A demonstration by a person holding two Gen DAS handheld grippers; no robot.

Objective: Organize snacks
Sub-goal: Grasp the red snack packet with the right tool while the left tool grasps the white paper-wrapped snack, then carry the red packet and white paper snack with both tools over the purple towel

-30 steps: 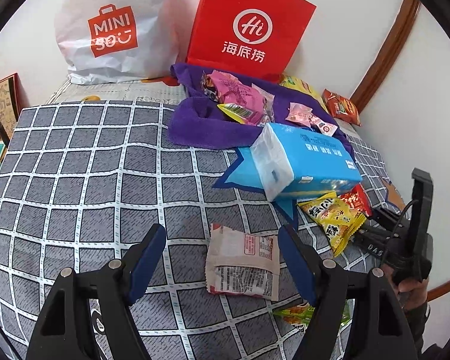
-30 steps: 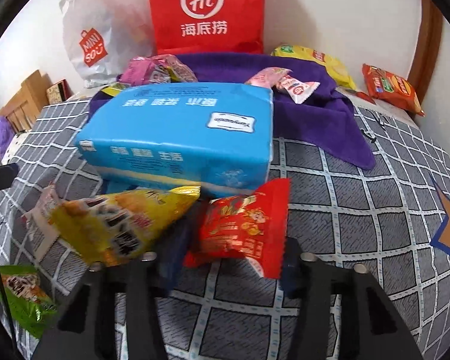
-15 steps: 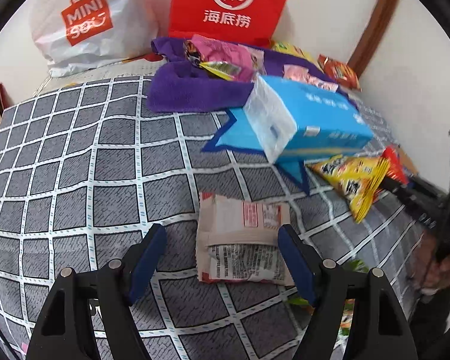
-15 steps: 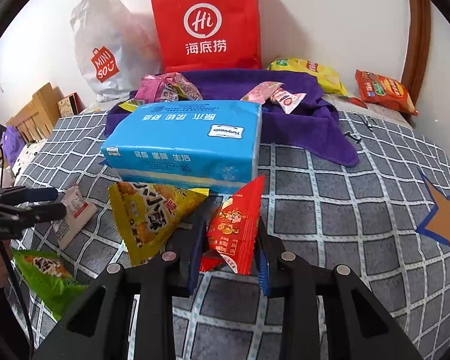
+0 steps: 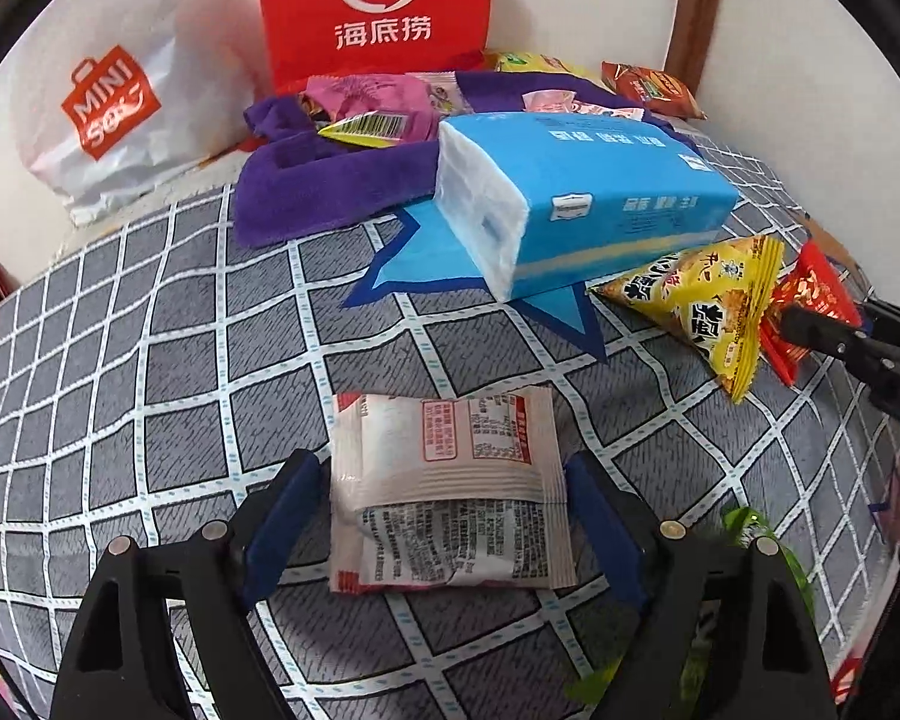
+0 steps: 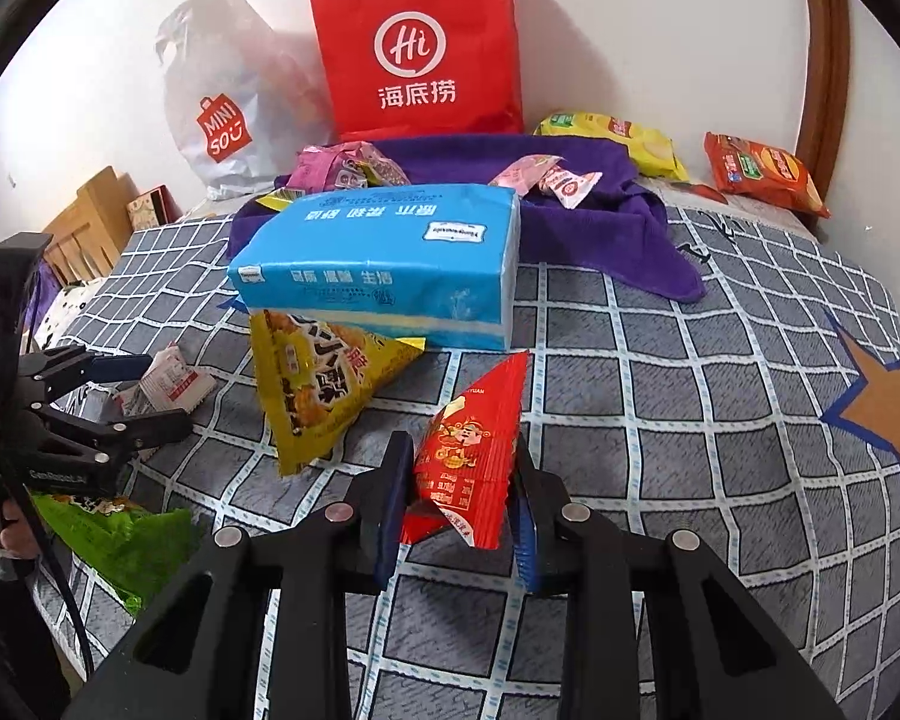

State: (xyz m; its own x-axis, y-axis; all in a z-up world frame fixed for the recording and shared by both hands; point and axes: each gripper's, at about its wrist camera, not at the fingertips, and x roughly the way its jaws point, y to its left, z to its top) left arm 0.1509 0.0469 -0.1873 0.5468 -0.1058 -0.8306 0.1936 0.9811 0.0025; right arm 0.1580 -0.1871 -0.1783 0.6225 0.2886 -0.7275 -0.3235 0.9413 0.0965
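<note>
Left hand-held gripper [image 5: 444, 516]: released, jaws spread either side of white snack packet [image 5: 447, 495] lying flat on the bed [image 5: 150, 360].
Right hand-held gripper [image 6: 459, 504]: clenched on red snack packet [image 6: 471, 456], held upright.
Yellow triangular packet [image 6: 318, 384]: just ahead-left of right hand-held gripper, touching blue tissue pack [image 6: 384, 264].
Green packet [image 6: 120, 534]: far left.

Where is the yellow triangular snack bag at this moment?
The yellow triangular snack bag lies on the checked bedspread, touching the front of the blue tissue pack. In the right wrist view it is left of the red packet held in the right gripper.
</note>
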